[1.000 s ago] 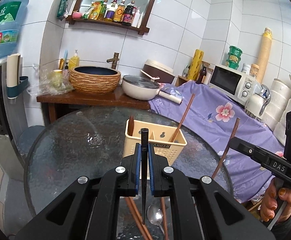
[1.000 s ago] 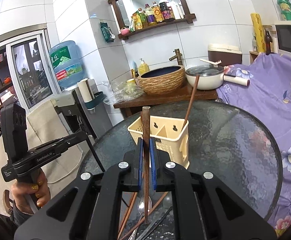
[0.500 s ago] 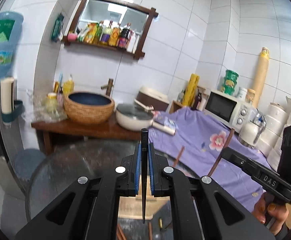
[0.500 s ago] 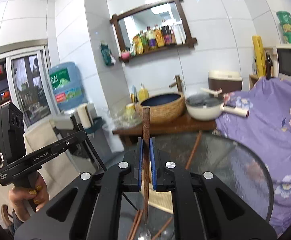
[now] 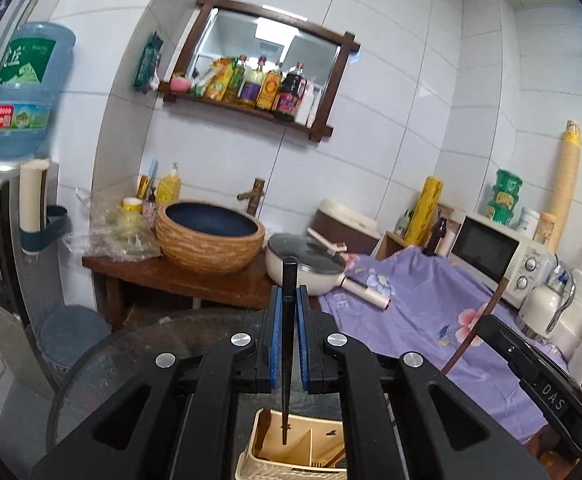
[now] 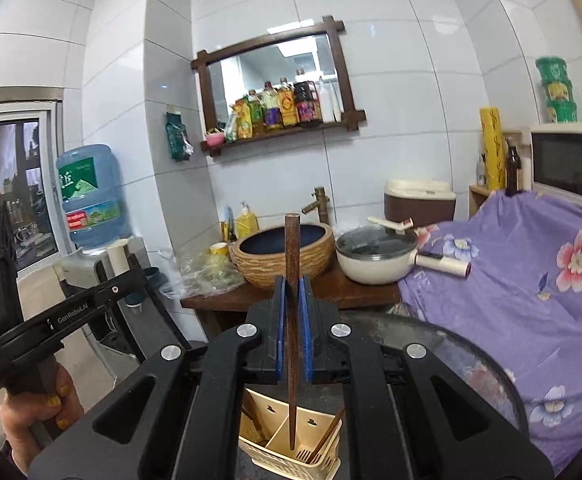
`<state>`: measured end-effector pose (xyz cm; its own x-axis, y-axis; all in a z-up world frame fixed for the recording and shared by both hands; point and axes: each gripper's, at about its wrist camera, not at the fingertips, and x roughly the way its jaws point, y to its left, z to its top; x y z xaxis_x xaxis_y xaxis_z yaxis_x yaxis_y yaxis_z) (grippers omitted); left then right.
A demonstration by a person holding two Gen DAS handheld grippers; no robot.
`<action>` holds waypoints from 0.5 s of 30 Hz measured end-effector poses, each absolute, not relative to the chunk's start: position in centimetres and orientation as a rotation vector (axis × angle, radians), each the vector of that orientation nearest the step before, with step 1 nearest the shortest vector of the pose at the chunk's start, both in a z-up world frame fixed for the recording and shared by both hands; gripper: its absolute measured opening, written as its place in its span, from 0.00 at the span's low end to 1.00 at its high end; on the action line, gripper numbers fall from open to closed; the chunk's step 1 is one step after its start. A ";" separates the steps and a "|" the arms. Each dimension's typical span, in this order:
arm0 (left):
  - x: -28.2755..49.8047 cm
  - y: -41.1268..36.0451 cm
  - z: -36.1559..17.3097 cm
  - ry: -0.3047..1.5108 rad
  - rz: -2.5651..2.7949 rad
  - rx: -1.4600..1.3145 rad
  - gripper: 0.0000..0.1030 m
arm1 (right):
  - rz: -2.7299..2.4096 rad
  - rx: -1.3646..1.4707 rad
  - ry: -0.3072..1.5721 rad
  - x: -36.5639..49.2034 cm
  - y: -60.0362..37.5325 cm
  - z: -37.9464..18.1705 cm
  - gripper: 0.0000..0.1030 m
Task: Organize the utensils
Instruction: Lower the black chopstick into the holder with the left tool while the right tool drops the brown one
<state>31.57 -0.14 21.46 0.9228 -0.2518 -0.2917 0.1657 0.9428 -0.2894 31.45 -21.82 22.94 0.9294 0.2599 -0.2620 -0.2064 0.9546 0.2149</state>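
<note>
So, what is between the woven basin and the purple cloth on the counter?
In both wrist views, a white pan with a glass lid stands between the woven basin and the purple cloth; its handle reaches onto the cloth.

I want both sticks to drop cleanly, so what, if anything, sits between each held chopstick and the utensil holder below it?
Nothing visible blocks either one. The left gripper holds the black chopstick upright with its tip over the cream holder. The right gripper holds the brown chopstick over it too. Other chopsticks already lean inside.
</note>
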 end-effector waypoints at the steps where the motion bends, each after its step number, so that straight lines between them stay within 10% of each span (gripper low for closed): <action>1: 31.9 -0.2 20.7 0.346 -0.217 -0.266 0.07 | 0.238 0.191 0.304 31.7 -21.9 22.1 0.07; 15: 34.2 -1.6 12.6 0.514 -0.232 -0.234 0.07 | 0.214 0.198 0.426 33.9 -21.4 14.8 0.07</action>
<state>34.23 -1.64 12.60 0.8457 -0.2761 -0.4567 0.1596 0.9474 -0.2773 33.92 -21.45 14.77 0.8889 0.2457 -0.3866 -0.1632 0.9585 0.2339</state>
